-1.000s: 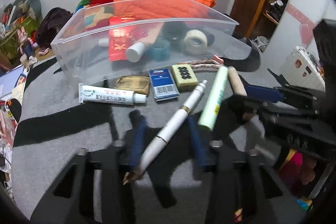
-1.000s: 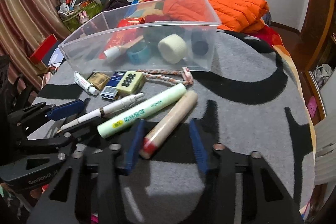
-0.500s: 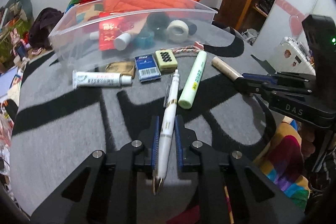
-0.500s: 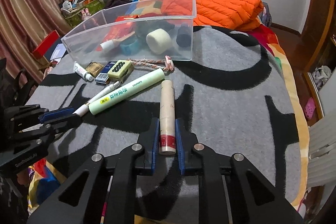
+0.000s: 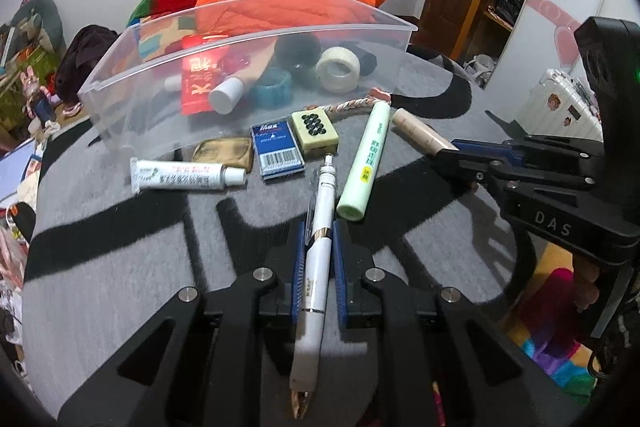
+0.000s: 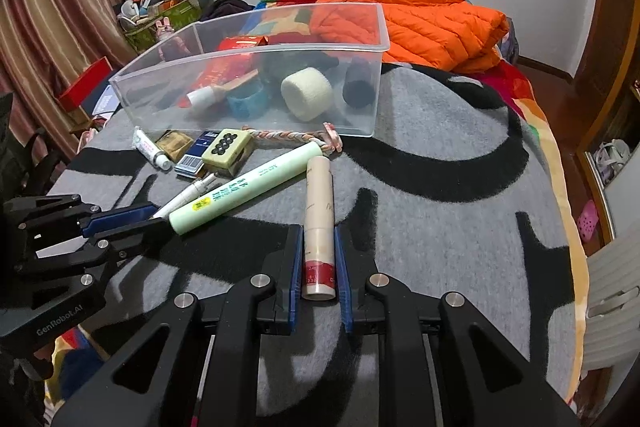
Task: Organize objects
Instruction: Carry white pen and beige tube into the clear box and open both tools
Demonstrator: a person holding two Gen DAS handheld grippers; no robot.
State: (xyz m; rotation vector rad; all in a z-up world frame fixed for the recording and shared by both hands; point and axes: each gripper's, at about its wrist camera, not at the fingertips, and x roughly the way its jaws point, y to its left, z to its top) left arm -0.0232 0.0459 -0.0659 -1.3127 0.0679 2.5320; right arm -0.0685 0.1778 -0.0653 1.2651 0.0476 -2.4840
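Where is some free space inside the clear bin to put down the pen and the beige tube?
Inside the clear bin, the left end, between its left wall and the white-capped bottle, looks bare. The middle and right are crowded: blue tape ring, white tape roll, black roll. Both grippers are shut, the left gripper on the pen, the right gripper on the beige tube.

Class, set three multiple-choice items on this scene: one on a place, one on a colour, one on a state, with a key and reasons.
1. Where does the green tube lie?
A. in the bin
B. on the blanket in front of the bin
C. in the right tongs

2. What colour is the jacket behind the bin?
A. orange
B. black
C. white

3. What do the left tongs hold?
A. nothing
B. a tape roll
C. the pen

Key: B, it lies outside the bin's wall; A, plainly orange; C, both pads press the pen.
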